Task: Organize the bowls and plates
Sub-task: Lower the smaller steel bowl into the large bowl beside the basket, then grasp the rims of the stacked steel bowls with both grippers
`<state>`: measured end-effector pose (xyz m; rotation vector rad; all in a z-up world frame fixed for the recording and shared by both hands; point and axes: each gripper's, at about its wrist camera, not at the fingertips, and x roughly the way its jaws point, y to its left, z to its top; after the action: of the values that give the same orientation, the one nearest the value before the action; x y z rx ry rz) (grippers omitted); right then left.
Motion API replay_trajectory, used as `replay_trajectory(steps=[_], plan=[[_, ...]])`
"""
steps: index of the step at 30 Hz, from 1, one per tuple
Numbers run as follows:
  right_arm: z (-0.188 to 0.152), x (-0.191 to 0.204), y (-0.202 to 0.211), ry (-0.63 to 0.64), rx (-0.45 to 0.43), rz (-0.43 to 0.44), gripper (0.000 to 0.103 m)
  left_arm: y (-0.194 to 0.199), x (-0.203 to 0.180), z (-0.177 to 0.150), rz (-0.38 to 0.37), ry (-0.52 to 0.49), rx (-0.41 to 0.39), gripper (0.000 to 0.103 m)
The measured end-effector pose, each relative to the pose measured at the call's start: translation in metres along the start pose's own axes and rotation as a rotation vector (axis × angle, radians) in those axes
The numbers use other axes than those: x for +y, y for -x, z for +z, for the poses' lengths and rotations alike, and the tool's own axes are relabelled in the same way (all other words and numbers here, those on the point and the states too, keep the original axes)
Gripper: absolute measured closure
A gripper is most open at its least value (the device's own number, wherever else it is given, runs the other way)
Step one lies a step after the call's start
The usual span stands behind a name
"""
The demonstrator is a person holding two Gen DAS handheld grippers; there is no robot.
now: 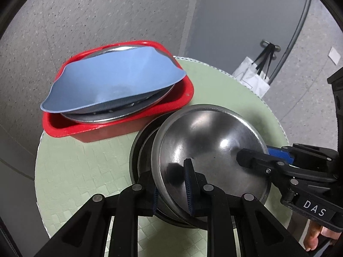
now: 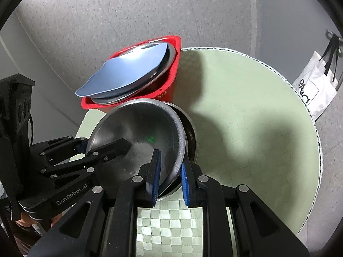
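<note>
Speckled grey flooring surrounds a round table (image 1: 85,160) with a pale green woven-check cloth. Left of the steel bowls sits a glossy red plastic tray (image 1: 64,128) holding a shallow metal plate (image 1: 120,115) under a floppy blue mat (image 1: 115,81). Centre, a smooth steel bowl (image 1: 210,150) tilts inside a darker bowl (image 1: 137,150). Left gripper (image 1: 171,190) pinches its near rim; right gripper (image 2: 169,175) clamps the opposite rim, both narrowly parted. Far right, a white bag (image 2: 315,90).
</note>
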<state>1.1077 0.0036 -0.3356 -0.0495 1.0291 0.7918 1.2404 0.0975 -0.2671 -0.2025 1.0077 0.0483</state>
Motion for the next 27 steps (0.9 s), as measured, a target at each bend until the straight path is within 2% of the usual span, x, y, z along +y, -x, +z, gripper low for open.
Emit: replay_trajectory(steps=[9,15,17,20,22,27], plan=[[-0.002,0.0,-0.007,0.01,0.003,-0.029,0.083,-0.01,-0.007,-0.001,0.013,0.008,0.005,0.081],[-0.004,-0.002,-0.007,-0.007,0.003,-0.017,0.083,-0.01,-0.01,-0.004,-0.009,0.026,-0.001,0.07],[-0.004,-0.003,-0.006,-0.011,0.002,-0.008,0.081,-0.007,-0.006,-0.008,-0.022,0.033,-0.005,0.062],[-0.005,-0.003,-0.003,-0.018,-0.008,-0.004,0.077,-0.001,-0.001,-0.011,-0.027,0.052,-0.016,0.056],[-0.006,-0.005,0.0,-0.023,-0.018,-0.01,0.07,0.003,0.001,-0.012,-0.033,0.064,-0.03,0.053],[-0.008,-0.013,0.005,-0.058,-0.035,-0.008,0.067,0.015,0.002,-0.016,-0.04,0.083,-0.06,0.044]])
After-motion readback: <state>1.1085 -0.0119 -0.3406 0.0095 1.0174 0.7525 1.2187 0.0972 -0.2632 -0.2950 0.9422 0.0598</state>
